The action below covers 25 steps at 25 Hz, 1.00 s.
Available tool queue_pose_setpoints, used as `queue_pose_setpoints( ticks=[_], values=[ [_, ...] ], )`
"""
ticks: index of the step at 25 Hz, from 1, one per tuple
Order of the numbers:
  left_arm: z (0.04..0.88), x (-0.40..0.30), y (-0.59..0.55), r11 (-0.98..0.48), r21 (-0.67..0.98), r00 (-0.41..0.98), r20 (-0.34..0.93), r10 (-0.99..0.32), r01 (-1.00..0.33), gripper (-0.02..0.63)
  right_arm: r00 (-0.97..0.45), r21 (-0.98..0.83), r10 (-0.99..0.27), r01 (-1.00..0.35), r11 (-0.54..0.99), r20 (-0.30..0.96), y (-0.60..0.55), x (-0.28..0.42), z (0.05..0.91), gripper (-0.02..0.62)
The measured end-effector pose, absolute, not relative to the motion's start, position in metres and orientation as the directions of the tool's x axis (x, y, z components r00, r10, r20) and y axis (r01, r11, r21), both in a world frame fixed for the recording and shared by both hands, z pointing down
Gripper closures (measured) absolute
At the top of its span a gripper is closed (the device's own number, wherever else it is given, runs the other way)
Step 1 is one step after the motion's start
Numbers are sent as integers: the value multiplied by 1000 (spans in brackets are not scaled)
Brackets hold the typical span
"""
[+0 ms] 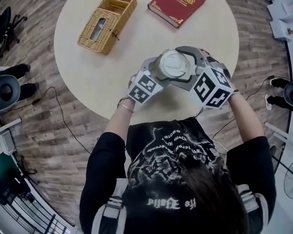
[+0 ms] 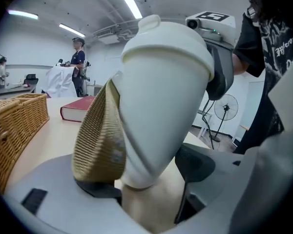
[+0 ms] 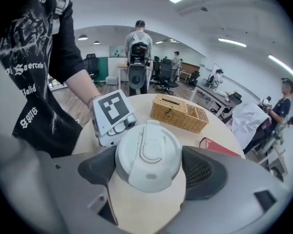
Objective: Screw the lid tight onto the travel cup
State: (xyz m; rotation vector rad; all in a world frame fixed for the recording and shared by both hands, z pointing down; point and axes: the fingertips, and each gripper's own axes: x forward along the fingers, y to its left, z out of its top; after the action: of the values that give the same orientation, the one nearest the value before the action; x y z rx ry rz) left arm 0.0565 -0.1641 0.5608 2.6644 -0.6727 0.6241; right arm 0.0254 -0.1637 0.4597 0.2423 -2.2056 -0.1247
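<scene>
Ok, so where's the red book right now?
In the head view the red book lies flat on the far side of the round table, just right of the wicker basket.

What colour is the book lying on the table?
The book is dark red with gold decoration, clearest in the head view.
</scene>
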Motion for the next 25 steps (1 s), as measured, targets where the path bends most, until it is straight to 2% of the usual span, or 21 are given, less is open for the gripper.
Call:
queue_pose_setpoints(
  ticks=[8,19,25],
  values=[
    [563,57,-165,-796,177,752,494,-436,-578,218,-600,172,-373,-367,914,708,-163,31,459,184],
    [561,57,-165,-753,114,696,491,-524,-648,224,-512,169,-571,-632,756,641,-163,34,455,193],
    [562,56,-163,-738,94,673,499,-546,-669,225,-458,166,-644,-722,671,613,-162,37,455,196]
  ],
)
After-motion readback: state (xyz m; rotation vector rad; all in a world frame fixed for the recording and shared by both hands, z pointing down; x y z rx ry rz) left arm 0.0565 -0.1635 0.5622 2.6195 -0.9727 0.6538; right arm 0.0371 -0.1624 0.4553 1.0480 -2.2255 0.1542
